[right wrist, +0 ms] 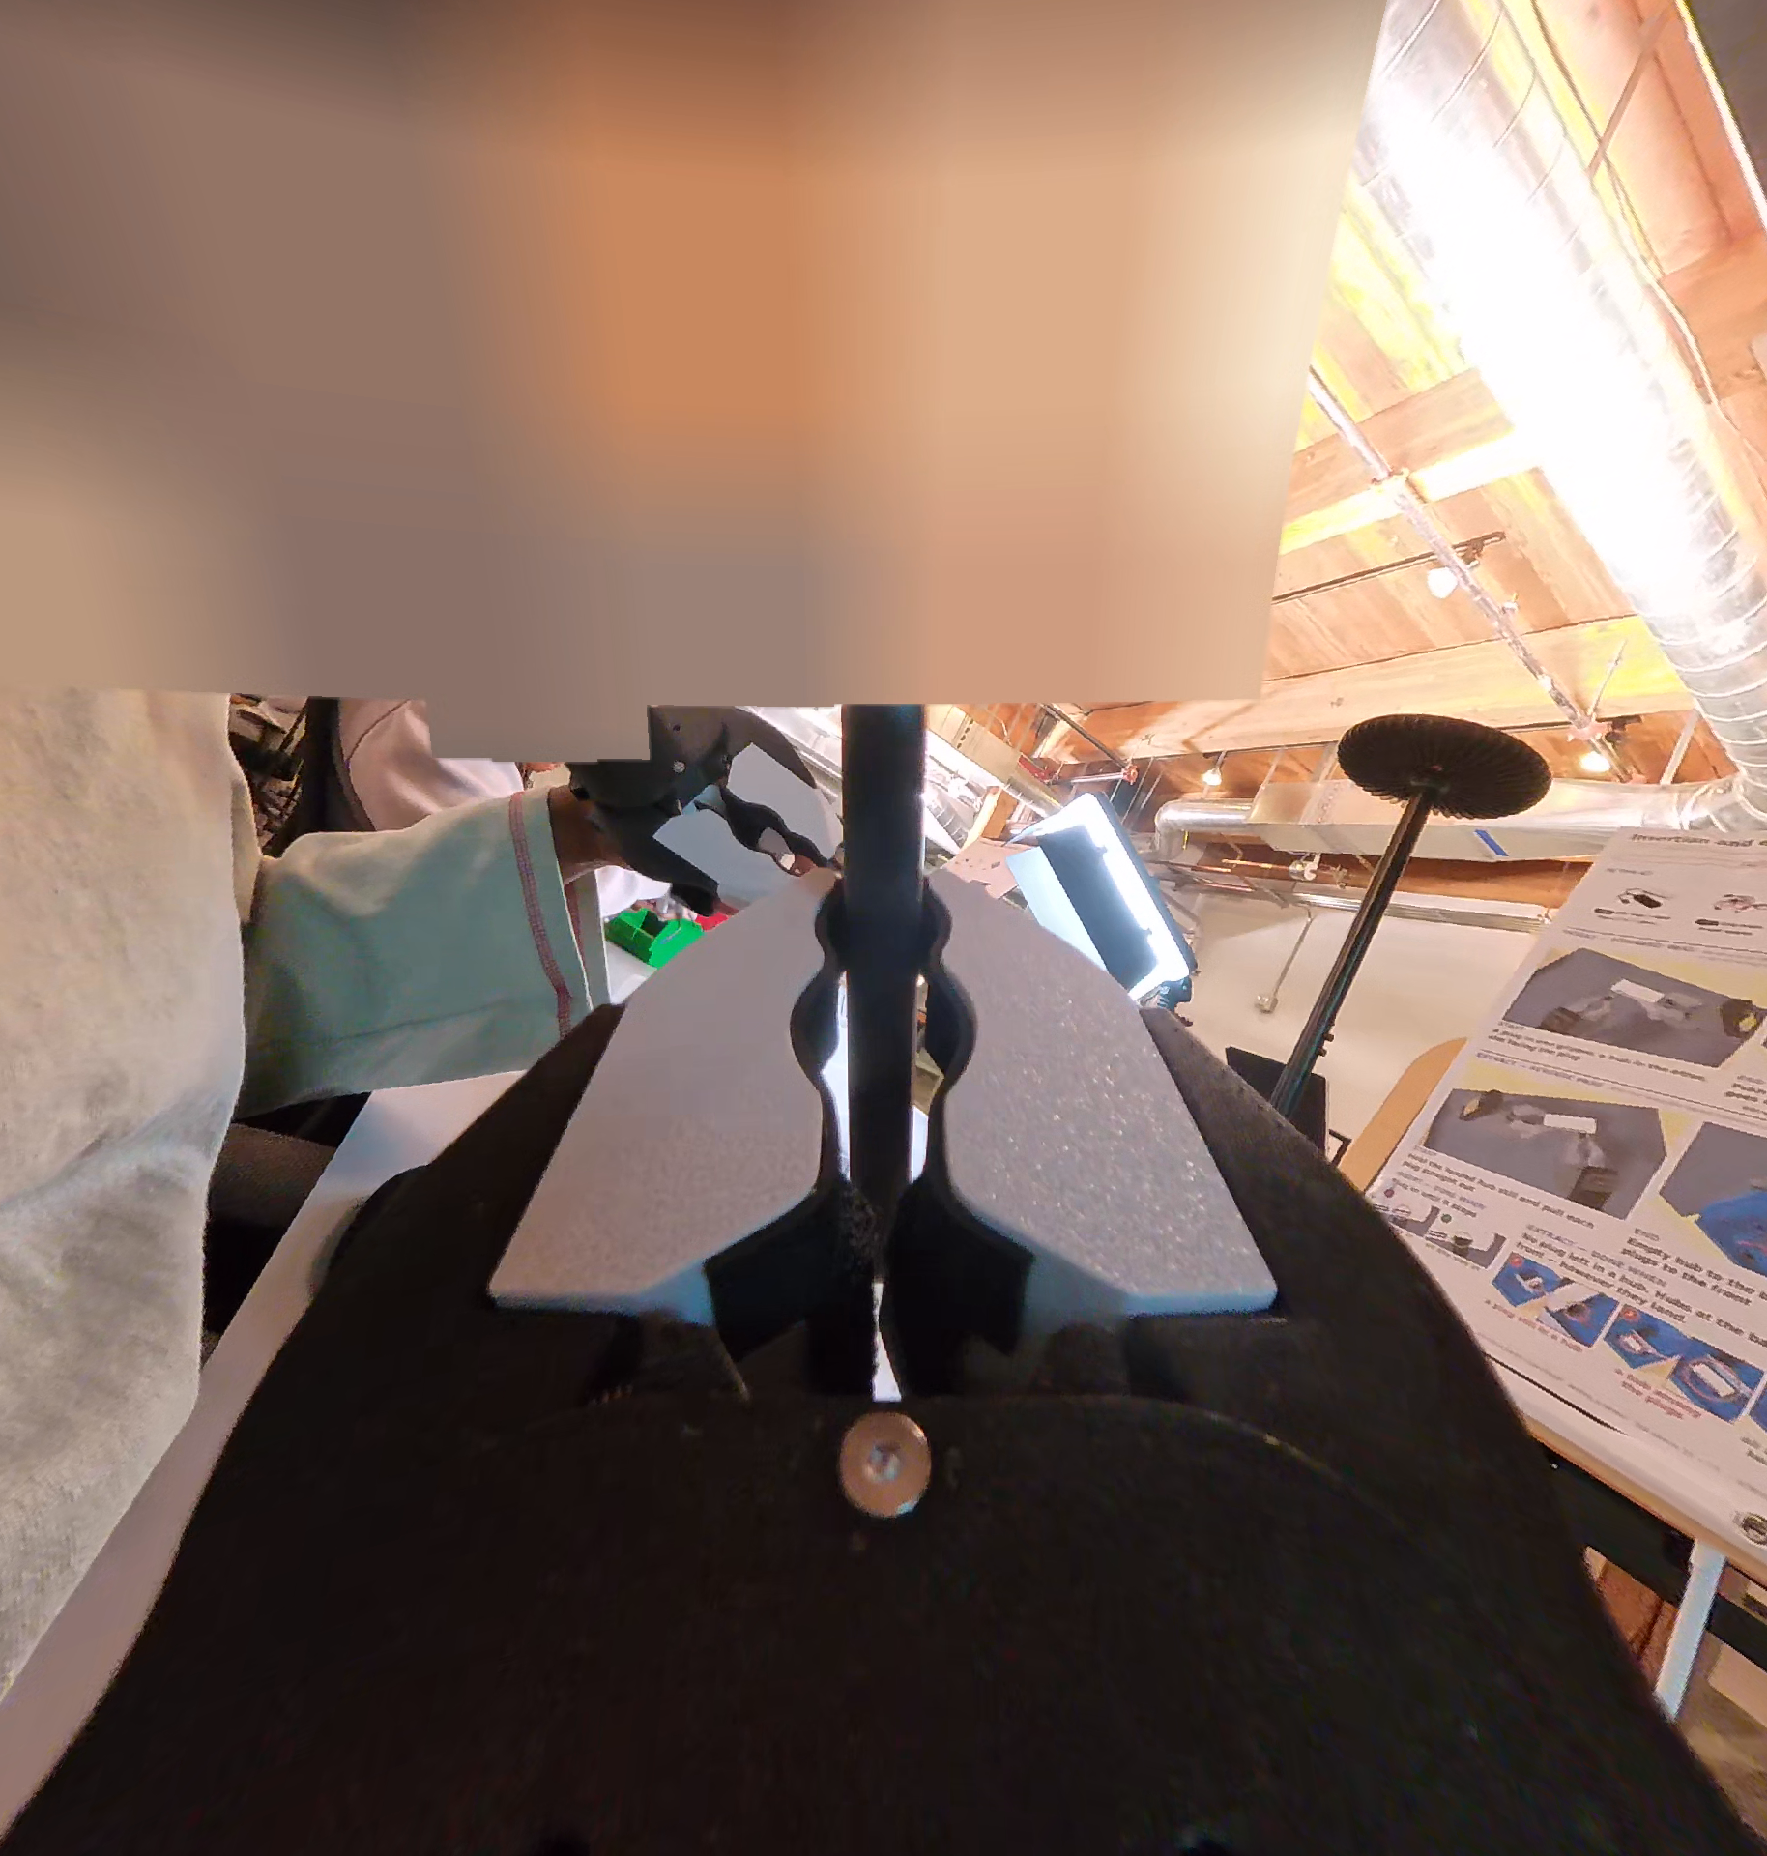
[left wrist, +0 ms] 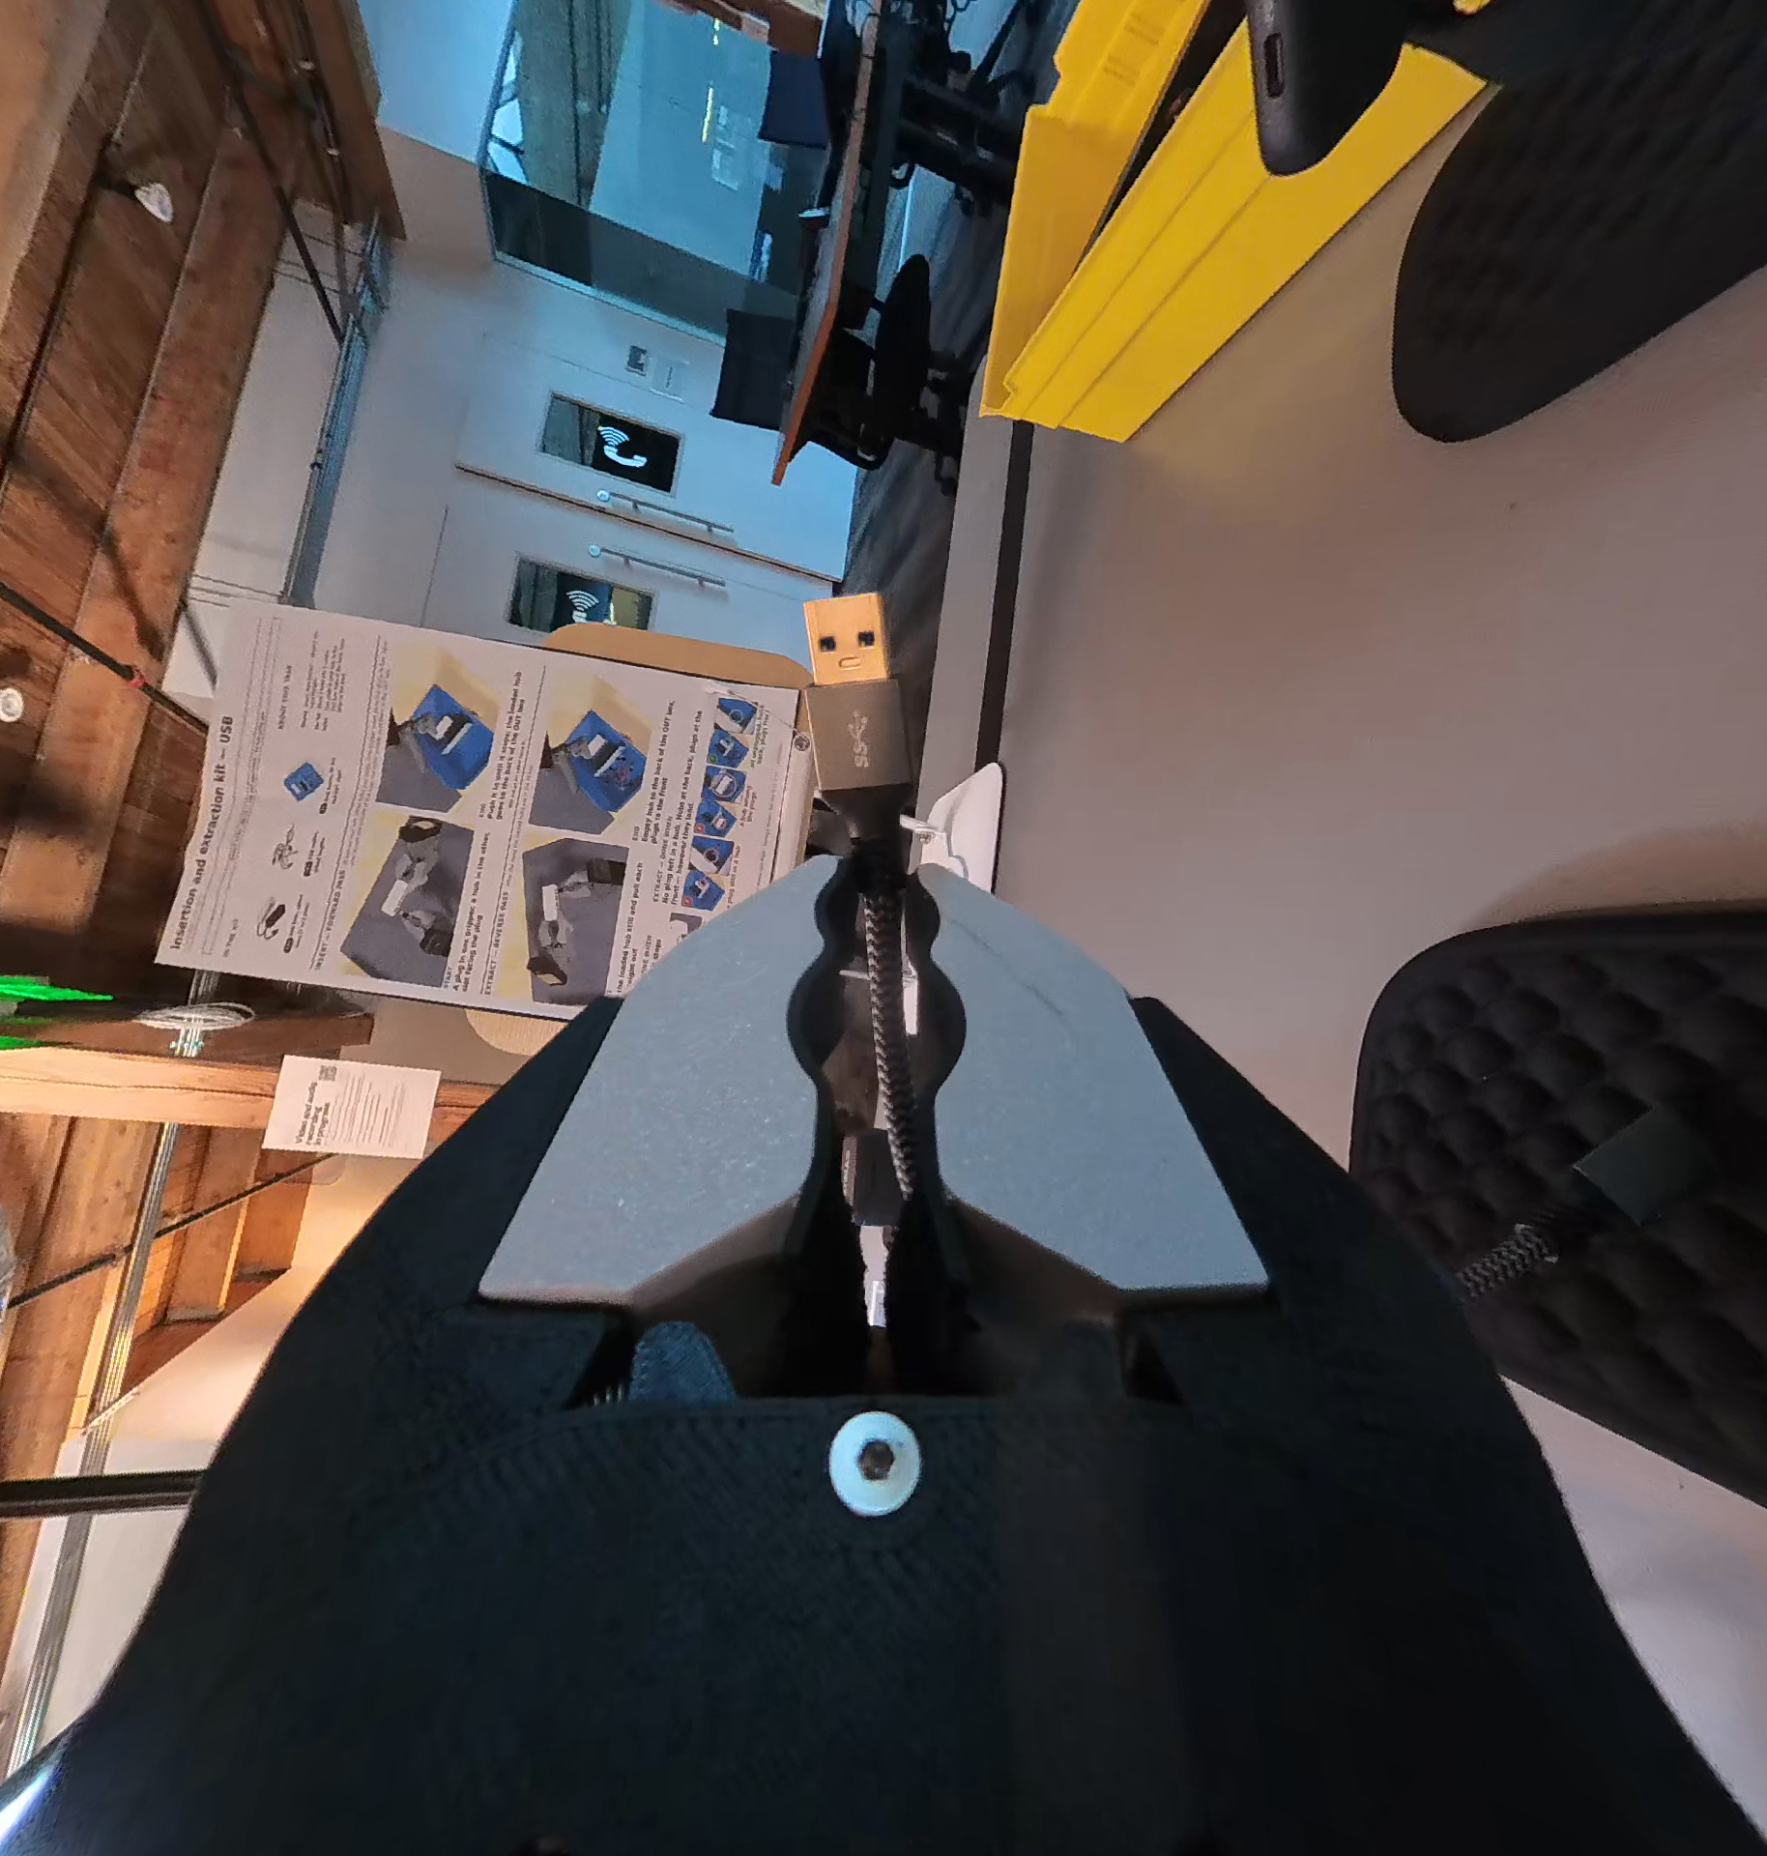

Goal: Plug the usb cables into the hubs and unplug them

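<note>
My left gripper (left wrist: 864, 874) is shut on a black braided USB cable (left wrist: 890, 1024). Its grey and gold USB-A plug (left wrist: 849, 693) sticks out past the fingertips in the air, beside the white table (left wrist: 1362, 653). My right gripper (right wrist: 874, 894) is shut on a slim black hub (right wrist: 881, 803), seen edge-on and standing straight out from the fingers. A braided cable (right wrist: 859, 1225) runs back between the fingers. The hub's end, with an oval port (left wrist: 1281, 70), shows at the top right of the left wrist view. The left gripper (right wrist: 749, 834) shows farther off in the right wrist view, held by a sleeved hand.
A yellow bin (left wrist: 1110, 251) and a black quilted pad (left wrist: 1582, 1155) with a braided cable end (left wrist: 1502, 1255) lie on the table. A printed instruction poster (left wrist: 478, 803) (right wrist: 1613, 1155) stands on a board. A black stand with a round top (right wrist: 1442, 773) and a light panel (right wrist: 1090, 884) stand behind.
</note>
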The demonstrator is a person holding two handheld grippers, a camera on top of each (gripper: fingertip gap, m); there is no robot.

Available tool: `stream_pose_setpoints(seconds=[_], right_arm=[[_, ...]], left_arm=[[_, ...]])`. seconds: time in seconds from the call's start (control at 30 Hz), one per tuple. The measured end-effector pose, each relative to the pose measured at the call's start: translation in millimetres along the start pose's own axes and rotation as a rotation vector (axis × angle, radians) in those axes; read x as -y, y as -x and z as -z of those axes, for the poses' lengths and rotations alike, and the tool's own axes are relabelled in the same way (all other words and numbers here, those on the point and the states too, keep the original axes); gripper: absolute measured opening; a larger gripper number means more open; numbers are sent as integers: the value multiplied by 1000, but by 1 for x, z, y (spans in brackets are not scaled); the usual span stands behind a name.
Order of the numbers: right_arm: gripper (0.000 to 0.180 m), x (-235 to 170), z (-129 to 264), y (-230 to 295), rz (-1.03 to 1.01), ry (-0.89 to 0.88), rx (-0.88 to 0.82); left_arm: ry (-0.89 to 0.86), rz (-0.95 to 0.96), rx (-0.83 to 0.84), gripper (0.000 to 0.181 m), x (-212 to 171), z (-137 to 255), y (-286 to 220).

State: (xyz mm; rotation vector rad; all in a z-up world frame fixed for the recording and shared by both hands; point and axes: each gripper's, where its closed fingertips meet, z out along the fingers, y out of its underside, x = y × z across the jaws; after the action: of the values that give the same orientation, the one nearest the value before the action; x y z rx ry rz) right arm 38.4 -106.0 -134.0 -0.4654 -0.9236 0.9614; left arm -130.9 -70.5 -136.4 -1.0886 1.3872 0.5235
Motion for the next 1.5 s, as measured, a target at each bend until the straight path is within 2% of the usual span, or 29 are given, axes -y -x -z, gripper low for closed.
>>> stream_pose_setpoints(seconds=[0.33, 0.43, 0.63, 0.8, 0.97, 1.07, 1.33, 1.4, 1.5], right_arm=[[12, -1, 0, 0, 2, 5, -3], [12, -1, 0, 0, 3, 4, -3], [12, -2, 0, 0, 8, 9, -7], [12, -3, -1, 0, 12, 19, -6], [12, -5, 0, -1, 11, 25, -10], [12, -6, 1, -2, 12, 32, -13], [12, -10, 0, -1, -1, 30, -7], [12, -10, 0, -1, 6, 39, -6], [12, -9, 0, 0, 11, 40, -4]], left_arm=[[19, -4, 3, 9, -5, 1, 0], [28, -16, -44, 9, -7, 2, -6], [64, 31, -448, 10, -17, 7, -43], [248, 50, -855, 9, -50, 4, -97], [386, 163, -1114, 9, -86, -8, -154], [460, 195, -1111, 10, -103, -13, -169], [432, 148, -955, 26, -98, -23, -163], [456, 166, -941, 18, -98, -23, -162], [502, 193, -885, 16, -99, -27, -160]])
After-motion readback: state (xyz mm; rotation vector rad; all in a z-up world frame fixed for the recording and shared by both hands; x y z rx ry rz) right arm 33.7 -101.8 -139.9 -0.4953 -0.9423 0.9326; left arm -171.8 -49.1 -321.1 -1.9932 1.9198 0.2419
